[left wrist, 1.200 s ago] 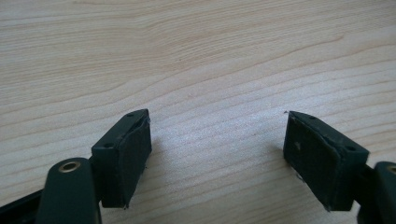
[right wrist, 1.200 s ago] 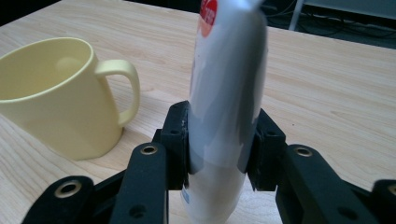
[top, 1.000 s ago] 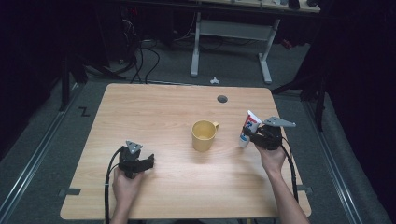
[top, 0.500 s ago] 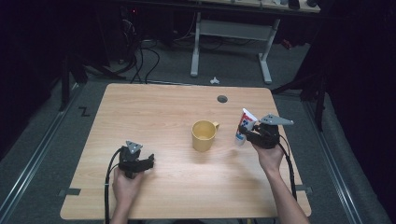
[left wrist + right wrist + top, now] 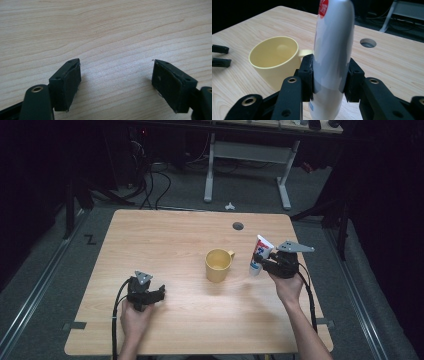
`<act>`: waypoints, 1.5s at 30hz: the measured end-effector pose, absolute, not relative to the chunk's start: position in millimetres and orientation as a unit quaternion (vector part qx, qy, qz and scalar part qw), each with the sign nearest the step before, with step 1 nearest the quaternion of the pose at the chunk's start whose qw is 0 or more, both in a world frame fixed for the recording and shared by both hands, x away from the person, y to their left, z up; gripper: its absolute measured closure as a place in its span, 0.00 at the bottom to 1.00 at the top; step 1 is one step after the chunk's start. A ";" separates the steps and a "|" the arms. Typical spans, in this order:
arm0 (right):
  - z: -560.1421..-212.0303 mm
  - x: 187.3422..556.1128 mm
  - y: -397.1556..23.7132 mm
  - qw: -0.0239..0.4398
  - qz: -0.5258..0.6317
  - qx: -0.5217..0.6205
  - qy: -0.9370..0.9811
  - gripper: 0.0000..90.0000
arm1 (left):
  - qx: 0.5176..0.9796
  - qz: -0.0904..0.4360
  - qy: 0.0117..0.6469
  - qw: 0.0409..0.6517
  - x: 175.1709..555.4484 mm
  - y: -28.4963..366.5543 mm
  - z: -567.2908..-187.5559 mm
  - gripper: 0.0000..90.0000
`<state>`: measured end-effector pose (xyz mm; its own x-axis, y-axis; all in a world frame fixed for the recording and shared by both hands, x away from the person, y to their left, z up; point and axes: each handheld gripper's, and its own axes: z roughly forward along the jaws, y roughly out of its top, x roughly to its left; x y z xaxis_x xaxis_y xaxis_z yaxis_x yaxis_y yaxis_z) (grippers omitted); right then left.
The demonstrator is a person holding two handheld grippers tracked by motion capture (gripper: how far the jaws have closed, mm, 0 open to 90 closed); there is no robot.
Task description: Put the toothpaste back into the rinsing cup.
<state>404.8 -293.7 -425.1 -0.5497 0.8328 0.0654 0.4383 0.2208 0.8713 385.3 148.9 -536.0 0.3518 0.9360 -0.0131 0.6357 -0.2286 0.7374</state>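
A yellow mug (image 5: 218, 264) stands upright near the middle of the wooden table (image 5: 165, 240), its handle pointing right. Just right of it my right gripper (image 5: 258, 264) is shut on a white toothpaste tube (image 5: 260, 253) with red and blue print, held upright and slightly tilted. In the right gripper view the tube (image 5: 332, 55) sits squeezed between both pads, with the mug (image 5: 274, 62) close behind on the left. My left gripper (image 5: 161, 294) rests at the table's front left, and its jaws (image 5: 115, 85) stand open over bare wood.
A round cable hole (image 5: 238, 226) lies in the table behind the tube. Beyond the far edge are a desk frame (image 5: 250, 165), cables on the floor (image 5: 150, 180) and a small white object (image 5: 229, 206).
My right gripper has carried the tube slightly leftward, closer to the mug. The left hand has stayed still.
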 end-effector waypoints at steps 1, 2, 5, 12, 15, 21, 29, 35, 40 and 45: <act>-424.6 404.7 -293.5 0.213 0.461 0.422 0.751 0.73 | 0.751 0.225 0.523 0.335 385.3 148.8 -536.0 0.26; -424.0 404.7 -293.3 0.211 0.463 0.421 0.751 0.73 | 0.751 0.225 0.523 0.335 385.3 148.8 -536.0 0.26; -421.2 404.2 -292.1 0.207 0.466 0.418 0.752 0.73 | 0.751 0.224 0.523 0.335 385.3 148.9 -536.0 0.26; -418.8 403.4 -289.0 0.192 0.476 0.412 0.753 0.73 | 0.751 0.224 0.523 0.335 385.3 148.9 -536.0 0.26; -417.6 403.0 -288.7 0.188 0.481 0.410 0.752 0.73 | 0.751 0.225 0.523 0.335 385.3 148.8 -536.0 0.26; -412.8 401.4 -286.8 0.186 0.486 0.403 0.752 0.73 | 0.751 0.225 0.523 0.335 385.3 148.8 -536.0 0.26; -406.5 401.9 -279.4 0.187 0.486 0.392 0.758 0.73 | 0.751 0.224 0.523 0.335 385.2 148.8 -536.0 0.26; -405.1 401.5 -277.1 0.188 0.487 0.388 0.760 0.73 | 0.751 0.224 0.523 0.335 385.2 148.8 -536.0 0.26; -403.3 401.7 -278.3 0.183 0.494 0.389 0.755 0.73 | 0.751 0.224 0.523 0.335 385.2 148.8 -536.0 0.26; -400.4 401.8 -277.0 0.184 0.495 0.386 0.756 0.73 | 0.751 0.224 0.523 0.335 385.2 148.8 -536.0 0.26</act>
